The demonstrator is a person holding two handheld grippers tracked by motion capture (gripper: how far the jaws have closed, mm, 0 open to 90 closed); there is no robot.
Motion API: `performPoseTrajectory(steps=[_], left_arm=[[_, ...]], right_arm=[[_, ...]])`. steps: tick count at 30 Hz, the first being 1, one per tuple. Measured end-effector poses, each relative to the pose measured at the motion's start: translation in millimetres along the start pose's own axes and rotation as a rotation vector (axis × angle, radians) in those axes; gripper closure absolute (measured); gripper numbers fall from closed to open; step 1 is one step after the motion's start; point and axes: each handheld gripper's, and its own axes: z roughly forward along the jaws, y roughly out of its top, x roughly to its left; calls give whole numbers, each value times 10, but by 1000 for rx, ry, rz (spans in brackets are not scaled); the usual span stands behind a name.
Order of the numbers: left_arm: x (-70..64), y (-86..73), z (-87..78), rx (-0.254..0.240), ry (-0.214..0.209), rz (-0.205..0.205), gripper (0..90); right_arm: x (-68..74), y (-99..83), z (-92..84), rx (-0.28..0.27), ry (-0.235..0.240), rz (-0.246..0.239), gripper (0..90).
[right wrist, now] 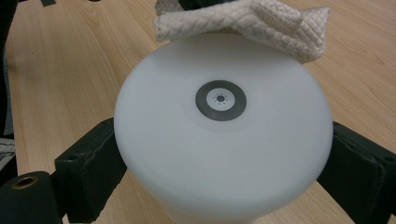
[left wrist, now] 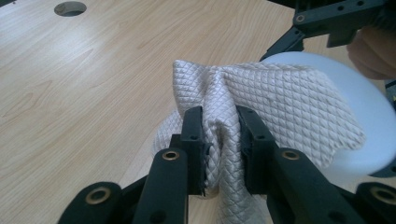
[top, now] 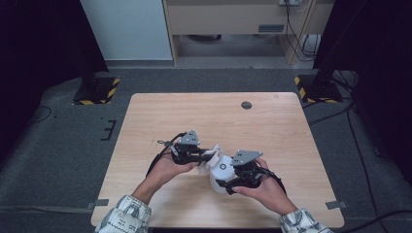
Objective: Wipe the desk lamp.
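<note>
One cloth (left wrist: 261, 107), one white lamp (right wrist: 223, 135), two grippers and one table (top: 160, 116) make up the scene. The cloth is a pale cream piece with a quilted diamond weave, soft and bunched into folds. The left gripper (left wrist: 219, 140) is clamped tight on it: its two black jaws pinch a gathered pleat between them, and the free part of the cloth fans out beyond the jaws and lies against the lamp's upper edge. The lamp is a smooth, matte white body, rounded like a fat dome, with a flat circular top that bears one dark grey ring around a small pale disc with a dot at the centre. The right gripper (right wrist: 224, 172) grips the lamp, its two black padded jaws pressed against opposite sides of the round body. In the high view the lamp (top: 219, 174) sits at the near middle of the table, between the left gripper (top: 206, 156) and the right gripper (top: 228, 187), with the cloth (top: 210, 158) touching its far left edge. The table is light wood with visible grain, rectangular with rounded corners, and has one round dark hole (top: 247, 105) near its far edge.
</note>
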Motion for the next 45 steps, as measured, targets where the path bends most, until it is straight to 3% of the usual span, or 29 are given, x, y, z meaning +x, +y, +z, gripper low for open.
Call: performPoseTrajectory(steps=[7, 11, 19, 28, 33, 45], left_arm=[[-98, -82, -111, -18, 7, 6, 738], [-154, -164, -118, 6, 31, 25, 738], [-189, -385, 51, 62, 43, 9, 739], [-188, -509, 185, 117, 59, 18, 738], [-157, -524, 123, 98, 81, 1, 738], [-31, -584, -213, 28, 166, -43, 732]], right_arm=[[1, -1, 5, 0, -1, -2, 92], [3, 0, 6, 1, -3, -2, 92], [4, 1, 8, 2, -5, -3, 91], [5, 1, 7, 3, -6, -3, 92], [6, -6, 6, -4, -7, 0, 89], [12, -67, -137, -45, 20, 0, 47]])
